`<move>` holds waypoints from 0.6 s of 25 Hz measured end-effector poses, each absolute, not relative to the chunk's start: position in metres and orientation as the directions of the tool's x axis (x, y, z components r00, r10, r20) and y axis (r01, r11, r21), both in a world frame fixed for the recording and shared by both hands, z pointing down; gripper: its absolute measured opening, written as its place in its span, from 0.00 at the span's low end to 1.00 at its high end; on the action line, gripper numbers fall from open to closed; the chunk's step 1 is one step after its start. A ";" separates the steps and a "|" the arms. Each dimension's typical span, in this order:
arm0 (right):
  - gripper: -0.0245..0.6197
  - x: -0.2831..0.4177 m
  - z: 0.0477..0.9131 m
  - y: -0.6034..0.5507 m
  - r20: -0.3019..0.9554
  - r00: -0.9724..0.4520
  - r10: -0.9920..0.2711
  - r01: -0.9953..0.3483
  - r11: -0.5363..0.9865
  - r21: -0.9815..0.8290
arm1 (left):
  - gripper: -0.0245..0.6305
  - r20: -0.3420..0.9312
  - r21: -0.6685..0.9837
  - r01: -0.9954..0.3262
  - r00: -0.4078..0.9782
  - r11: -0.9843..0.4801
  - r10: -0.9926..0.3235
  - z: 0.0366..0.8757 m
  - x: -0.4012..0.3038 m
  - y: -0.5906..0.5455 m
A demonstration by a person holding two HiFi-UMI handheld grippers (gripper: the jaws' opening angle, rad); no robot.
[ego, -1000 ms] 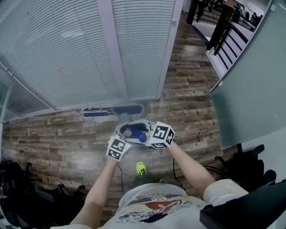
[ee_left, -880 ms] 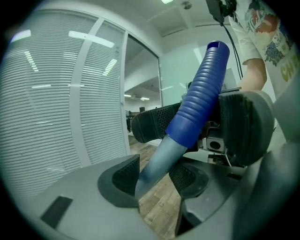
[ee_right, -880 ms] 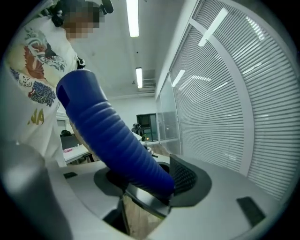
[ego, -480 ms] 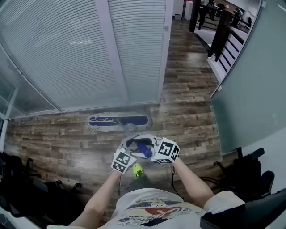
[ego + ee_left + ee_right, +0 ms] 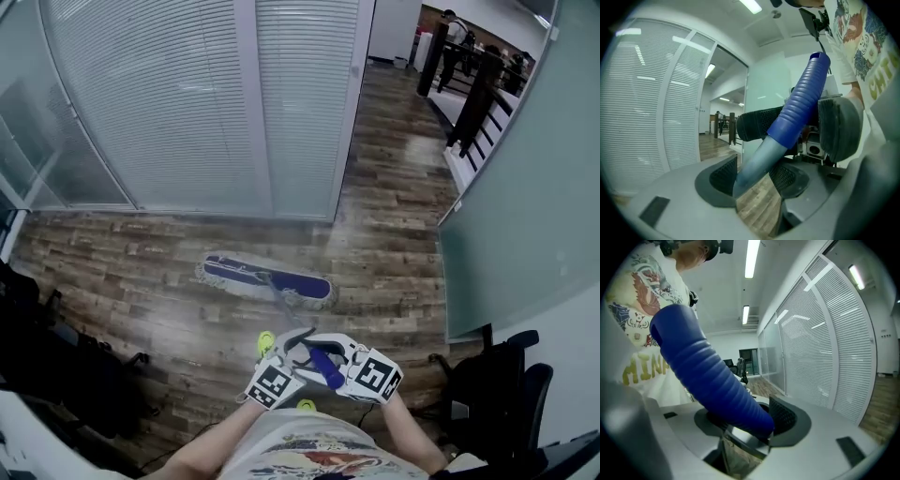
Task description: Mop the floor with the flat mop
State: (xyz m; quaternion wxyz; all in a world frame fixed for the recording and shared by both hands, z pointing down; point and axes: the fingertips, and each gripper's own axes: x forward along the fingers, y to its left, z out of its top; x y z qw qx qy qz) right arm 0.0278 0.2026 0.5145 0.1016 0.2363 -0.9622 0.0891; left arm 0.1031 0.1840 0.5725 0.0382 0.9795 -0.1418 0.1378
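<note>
The left hand-held gripper (image 5: 752,174) clamps the mop handle (image 5: 317,363) at lower centre. The right hand-held gripper (image 5: 745,420) grips it too, its jaws having just been closing. The mop head (image 5: 267,278) seemingly lies flat mid-frame.

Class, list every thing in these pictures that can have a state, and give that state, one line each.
mop head, lying flat on the wood floor, slanted
mop handle, tilted, gripped by both grippers
left gripper, shut on the mop handle
right gripper, shut on the mop handle
blinds, lowered, slats closed
</note>
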 end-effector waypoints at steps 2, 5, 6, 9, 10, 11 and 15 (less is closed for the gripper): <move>0.40 0.030 0.503 0.240 0.253 -0.873 -0.417 -0.458 0.880 -0.129 | 0.33 0.274 0.051 -0.264 0.931 -0.963 -0.240 0.562 0.107 0.223; 0.40 0.029 0.484 0.280 0.276 -0.877 -0.392 -0.439 0.889 -0.130 | 0.33 0.264 0.068 -0.229 0.943 -0.971 -0.204 0.543 0.109 0.264; 0.40 0.028 0.479 0.288 0.283 -0.876 -0.391 -0.439 0.889 -0.129 | 0.33 0.262 0.070 -0.220 0.945 -0.973 -0.195 0.538 0.108 0.274; 0.39 0.021 0.476 0.310 0.289 -0.875 -0.388 -0.436 0.891 -0.125 | 0.33 0.276 0.063 -0.200 0.945 -0.978 -0.176 0.535 0.103 0.296; 0.39 0.019 0.479 0.316 0.283 -0.879 -0.384 -0.430 0.894 -0.122 | 0.33 0.285 0.057 -0.193 0.944 -0.980 -0.170 0.538 0.102 0.303; 0.39 0.018 0.482 0.323 0.274 -0.883 -0.381 -0.425 0.897 -0.120 | 0.33 0.293 0.049 -0.185 0.942 -0.982 -0.163 0.542 0.102 0.309; 0.39 0.012 0.495 0.344 0.259 -0.894 -0.365 -0.404 0.908 -0.112 | 0.33 0.326 0.029 -0.135 0.938 -0.990 -0.119 0.556 0.098 0.331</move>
